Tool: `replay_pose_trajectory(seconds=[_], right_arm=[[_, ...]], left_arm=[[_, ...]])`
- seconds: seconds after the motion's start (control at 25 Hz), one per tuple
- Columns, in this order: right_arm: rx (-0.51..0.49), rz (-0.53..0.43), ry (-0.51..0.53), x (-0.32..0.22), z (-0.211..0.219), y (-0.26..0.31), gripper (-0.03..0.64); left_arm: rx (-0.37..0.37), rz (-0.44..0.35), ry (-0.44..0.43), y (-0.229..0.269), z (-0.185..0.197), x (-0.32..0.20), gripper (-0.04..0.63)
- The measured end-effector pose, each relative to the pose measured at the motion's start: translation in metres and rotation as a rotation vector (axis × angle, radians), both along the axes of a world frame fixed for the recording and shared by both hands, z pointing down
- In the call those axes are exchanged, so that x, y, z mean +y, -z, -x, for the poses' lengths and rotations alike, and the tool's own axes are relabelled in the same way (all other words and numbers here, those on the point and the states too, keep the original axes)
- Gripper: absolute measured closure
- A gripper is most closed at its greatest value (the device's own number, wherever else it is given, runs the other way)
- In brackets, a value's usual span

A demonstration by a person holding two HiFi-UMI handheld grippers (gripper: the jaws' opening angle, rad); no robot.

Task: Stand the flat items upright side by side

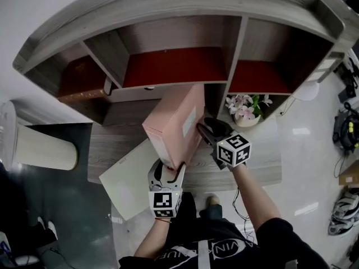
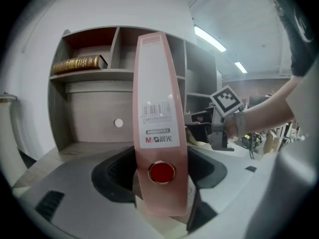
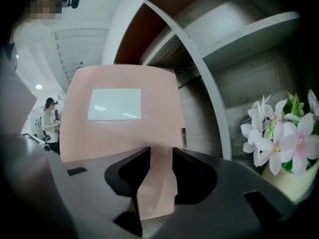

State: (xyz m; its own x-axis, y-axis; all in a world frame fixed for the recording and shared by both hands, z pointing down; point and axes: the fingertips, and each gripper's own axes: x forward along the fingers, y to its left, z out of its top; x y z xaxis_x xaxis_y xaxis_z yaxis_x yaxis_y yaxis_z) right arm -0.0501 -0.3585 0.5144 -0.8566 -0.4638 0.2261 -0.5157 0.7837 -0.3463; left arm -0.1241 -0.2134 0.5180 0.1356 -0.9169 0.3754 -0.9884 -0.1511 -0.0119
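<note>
**You grip the pink file box by its spine over the middle of the bench.**
Your left claw is clamped across the near end of the spine, jaws fairly wide. Your right claw has its jaws only narrowly parted, tips at the box's right face, holding nothing. A cream folder lies flat at near left, and a flower pot stands at far right.

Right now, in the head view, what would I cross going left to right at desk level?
white ribbed cylinder → cream flat board → pink file box → potted flowers
</note>
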Motion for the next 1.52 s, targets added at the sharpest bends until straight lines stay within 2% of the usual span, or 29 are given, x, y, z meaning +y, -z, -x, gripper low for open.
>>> replay_pose_trajectory(seconds=[0.12,0.2,0.36,0.44,0.56,0.68,0.72,0.92,1.24,1.4,1.52], right_arm=[[0.030,0.031,-0.070,-0.007,-0.010,-0.002,0.457],[0.011,0.039,-0.086,-0.001,-0.021,0.006,0.446],[-0.113,0.038,-0.008,0.039,-0.029,0.039,0.352],[-0.135,0.021,0.050,0.062,-0.025,0.051,0.308],[-0.085,-0.026,0.098,0.085,-0.017,0.054,0.265],[-0.030,-0.060,0.104,0.095,-0.013,0.049,0.234],[-0.024,-0.061,0.096,0.095,-0.013,0.048,0.250],[-0.030,-0.049,0.080,0.093,-0.019,0.046,0.222],[0.016,-0.046,0.009,0.075,-0.033,0.032,0.230],[0.023,-0.048,-0.052,0.064,-0.046,0.029,0.259],[0.019,-0.025,-0.095,0.058,-0.055,0.024,0.267]], left_arm=[[-0.002,0.060,0.013,-0.010,-0.002,-0.010,0.296],[-0.018,0.081,0.010,-0.013,-0.009,-0.016,0.301],[-0.031,0.103,0.001,-0.020,-0.024,-0.024,0.304],[-0.045,0.116,-0.011,-0.024,-0.031,-0.028,0.305],[-0.037,0.149,-0.013,-0.033,-0.039,-0.034,0.307],[-0.028,0.183,-0.008,-0.042,-0.045,-0.038,0.307],[-0.024,0.191,-0.011,-0.045,-0.046,-0.040,0.307],[-0.027,0.240,-0.100,-0.054,-0.067,-0.047,0.308],[-0.024,0.216,-0.176,-0.056,-0.084,-0.059,0.302],[-0.073,0.196,-0.266,-0.054,-0.098,-0.069,0.307],[-0.082,0.201,-0.289,-0.057,-0.102,-0.078,0.308]])
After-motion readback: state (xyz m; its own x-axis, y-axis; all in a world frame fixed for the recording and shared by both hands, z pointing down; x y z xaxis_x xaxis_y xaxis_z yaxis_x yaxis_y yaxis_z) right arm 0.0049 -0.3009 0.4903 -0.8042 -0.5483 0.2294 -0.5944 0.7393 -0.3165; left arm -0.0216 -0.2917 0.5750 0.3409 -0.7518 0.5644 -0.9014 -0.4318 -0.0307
